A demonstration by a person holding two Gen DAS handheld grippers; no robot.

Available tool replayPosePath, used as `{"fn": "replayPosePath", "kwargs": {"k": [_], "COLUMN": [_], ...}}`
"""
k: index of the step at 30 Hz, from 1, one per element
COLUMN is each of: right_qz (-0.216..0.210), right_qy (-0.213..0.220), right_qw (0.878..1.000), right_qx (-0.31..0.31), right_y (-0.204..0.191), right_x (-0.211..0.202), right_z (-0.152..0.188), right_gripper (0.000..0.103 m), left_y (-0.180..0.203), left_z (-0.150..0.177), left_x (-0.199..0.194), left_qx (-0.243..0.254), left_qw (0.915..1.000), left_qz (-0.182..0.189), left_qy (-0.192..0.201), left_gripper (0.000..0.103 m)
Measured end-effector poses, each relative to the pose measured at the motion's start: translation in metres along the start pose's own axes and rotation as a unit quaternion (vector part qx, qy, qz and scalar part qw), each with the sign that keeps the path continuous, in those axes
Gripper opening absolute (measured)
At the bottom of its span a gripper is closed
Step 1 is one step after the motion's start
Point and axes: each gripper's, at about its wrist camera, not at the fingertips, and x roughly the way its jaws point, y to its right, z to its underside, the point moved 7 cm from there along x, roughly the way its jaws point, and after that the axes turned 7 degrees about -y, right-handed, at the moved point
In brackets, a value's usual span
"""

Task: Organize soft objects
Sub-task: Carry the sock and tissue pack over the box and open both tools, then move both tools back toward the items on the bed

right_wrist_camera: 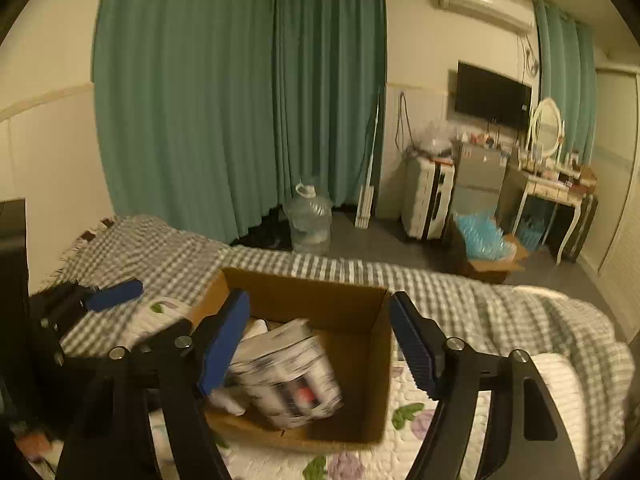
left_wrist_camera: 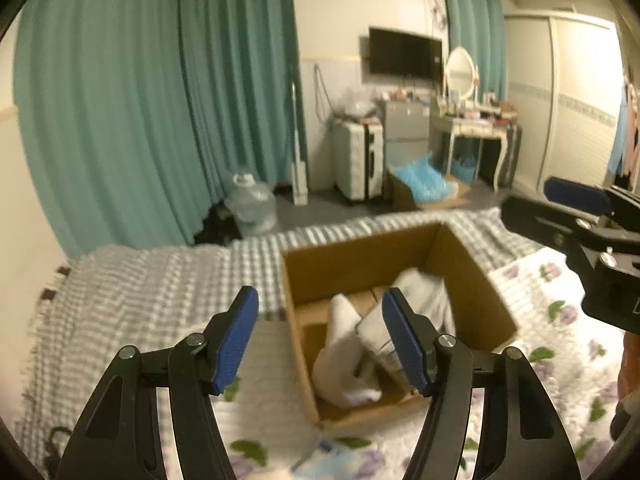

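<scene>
An open cardboard box (left_wrist_camera: 352, 258) stands on the bed. Inside lie white soft items (left_wrist_camera: 340, 344) and a soft plastic-wrapped pack (right_wrist_camera: 288, 372) with dark print. My left gripper (left_wrist_camera: 320, 344) is open and empty, held just above the box's near left part. My right gripper (right_wrist_camera: 320, 344) is open and empty, above the box over the wrapped pack. The right gripper shows at the right edge of the left wrist view (left_wrist_camera: 580, 208). The left gripper shows at the left of the right wrist view (right_wrist_camera: 100, 300).
The bed has a floral quilt (left_wrist_camera: 552, 320) and a grey checked blanket (left_wrist_camera: 140, 292). Beyond it are teal curtains (left_wrist_camera: 160, 100), a water jug (left_wrist_camera: 252, 204), a white suitcase (left_wrist_camera: 356, 164), a floor box with blue items (left_wrist_camera: 424, 188) and a dressing table (left_wrist_camera: 476, 136).
</scene>
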Motion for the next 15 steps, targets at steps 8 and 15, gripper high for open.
{"fn": "replayPosePath", "kwargs": {"k": [8,15], "right_qz": [0.009,-0.002], "right_qy": [0.02,-0.012], "right_qw": [0.999,0.999], "right_qx": [-0.026,-0.047], "right_y": [-0.037,-0.081], "right_x": [-0.129,-0.163], "right_z": [0.0,0.055], "right_gripper": [0.096,0.097], "left_y": [-0.033,-0.047], "left_z": [0.012,0.069], "left_x": [-0.138,-0.153], "left_qx": [-0.003,-0.004], "left_qw": [0.9963,0.9978], "left_qz": [-0.012,-0.026], "left_qy": [0.085,0.061], "left_gripper": [0.096,0.096]}}
